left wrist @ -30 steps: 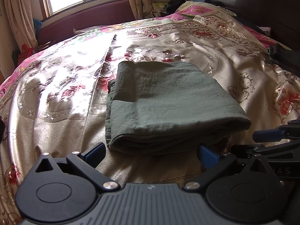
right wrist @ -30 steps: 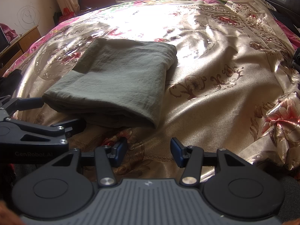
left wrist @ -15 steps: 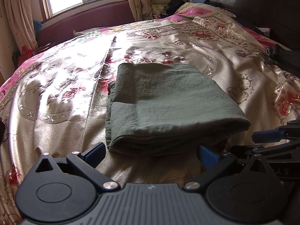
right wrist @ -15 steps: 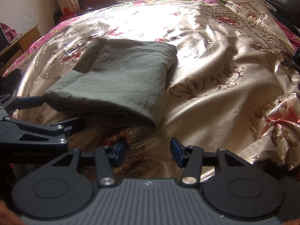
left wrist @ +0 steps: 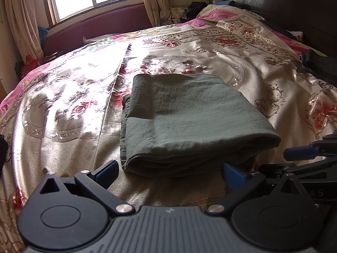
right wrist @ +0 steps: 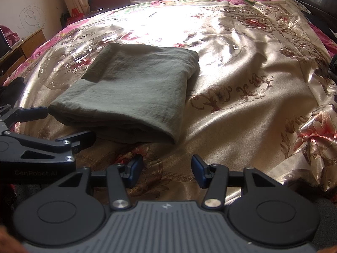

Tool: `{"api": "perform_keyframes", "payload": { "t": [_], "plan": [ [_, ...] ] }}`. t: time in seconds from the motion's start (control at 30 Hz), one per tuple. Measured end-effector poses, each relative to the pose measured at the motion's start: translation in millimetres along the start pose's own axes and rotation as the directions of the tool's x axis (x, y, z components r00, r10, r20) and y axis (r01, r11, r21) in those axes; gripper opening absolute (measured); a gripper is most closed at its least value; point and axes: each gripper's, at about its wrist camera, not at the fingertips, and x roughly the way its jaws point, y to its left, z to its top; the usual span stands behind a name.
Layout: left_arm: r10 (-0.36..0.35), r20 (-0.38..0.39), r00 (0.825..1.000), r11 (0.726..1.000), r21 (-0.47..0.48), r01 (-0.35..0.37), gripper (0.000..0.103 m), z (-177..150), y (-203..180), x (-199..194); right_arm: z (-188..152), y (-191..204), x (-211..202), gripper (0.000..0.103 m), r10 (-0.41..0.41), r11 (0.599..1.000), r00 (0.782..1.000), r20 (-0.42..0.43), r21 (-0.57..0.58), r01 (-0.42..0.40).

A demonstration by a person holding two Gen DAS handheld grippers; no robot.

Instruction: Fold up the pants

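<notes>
Holding both grippers just short of the pants (left wrist: 189, 122), which lie as a compact stack mid-bedspread (left wrist: 63, 105); we judge folding done. Left gripper (left wrist: 168, 170) gapes wide and empty, right gripper (right wrist: 166, 171) about half open, also empty. Nothing blocks us; a dark item (left wrist: 320, 65) lies well apart at the bedspread's edge.

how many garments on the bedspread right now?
1: folded olive-green cotton pants lying mid-bed on the shiny floral satin bedspread, just beyond both open grippers. Dark items at the bed's edges are unclear.
</notes>
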Motion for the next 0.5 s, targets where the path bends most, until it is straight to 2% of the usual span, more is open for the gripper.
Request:
{"api": "perform_keyframes", "payload": {
  "t": [0.5],
  "plan": [
    [0.003,0.003,1.0,1.0,0.001,-0.003,0.103,-0.6,-0.4,0.2,0.7,-0.5,-1.3,0.053,0.0,1.0,1.0,0.0,-0.003,0.0]
  ]
}}
